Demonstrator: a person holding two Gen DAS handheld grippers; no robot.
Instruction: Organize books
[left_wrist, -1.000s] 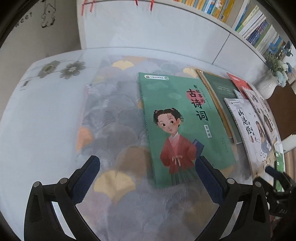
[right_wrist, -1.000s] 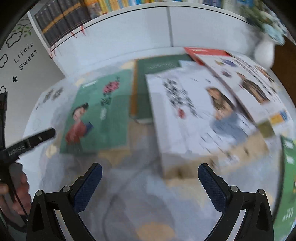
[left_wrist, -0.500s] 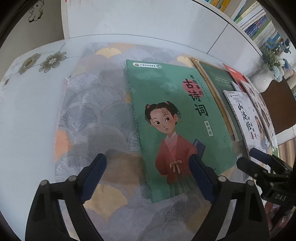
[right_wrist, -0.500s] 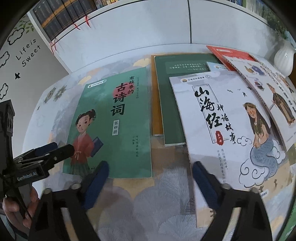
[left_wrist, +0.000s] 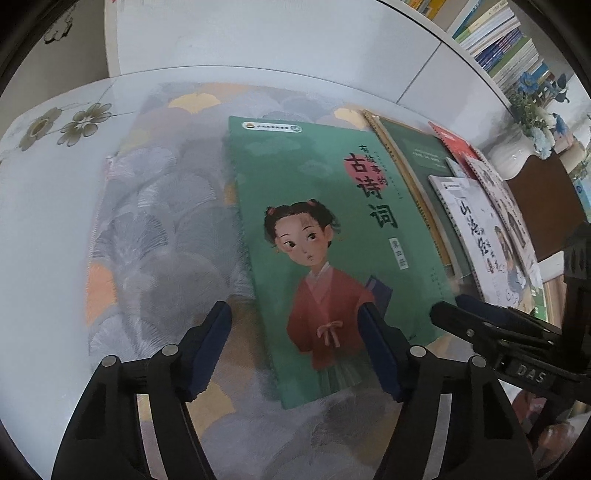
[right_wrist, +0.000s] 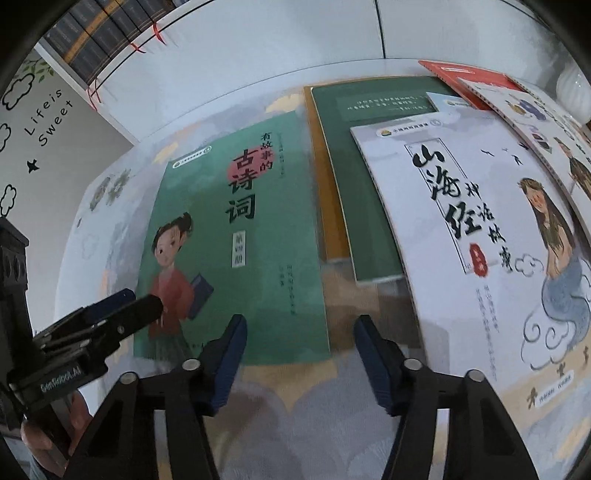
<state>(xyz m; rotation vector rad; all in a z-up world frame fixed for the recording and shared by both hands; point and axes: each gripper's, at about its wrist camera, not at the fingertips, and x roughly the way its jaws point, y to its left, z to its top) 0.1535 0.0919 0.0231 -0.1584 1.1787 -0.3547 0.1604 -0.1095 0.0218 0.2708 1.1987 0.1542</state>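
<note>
Since a second ago both of my grippers have dropped closer to the table and their jaws have just been closing, though neither has anything pinched yet. In the left wrist view my left gripper stands part open over the near left corner of the green book; the corner sits in the gap between the blue pads, which do not press on it. In the right wrist view my right gripper is also part open, straddling the near right corner of the same green book, again without squeezing it.

The green book lies flat, cover up, on a patterned mat that covers the white table. From the left camera it fills the centre. At about 2 o'clock from it lies a dark green book resting on a tan one, just beside its right edge, and farther toward 3 o'clock a white book with black brush lettering overlaps that pile. A red book pokes out behind them.

From the right camera the white book sits at 2 o'clock, the dark green book at 12, and the left gripper reaches in at 9 o'clock, a hand gripping its handle low at 8. A white vase of blue flowers stands far off at 2 o'clock in the left view.
</note>
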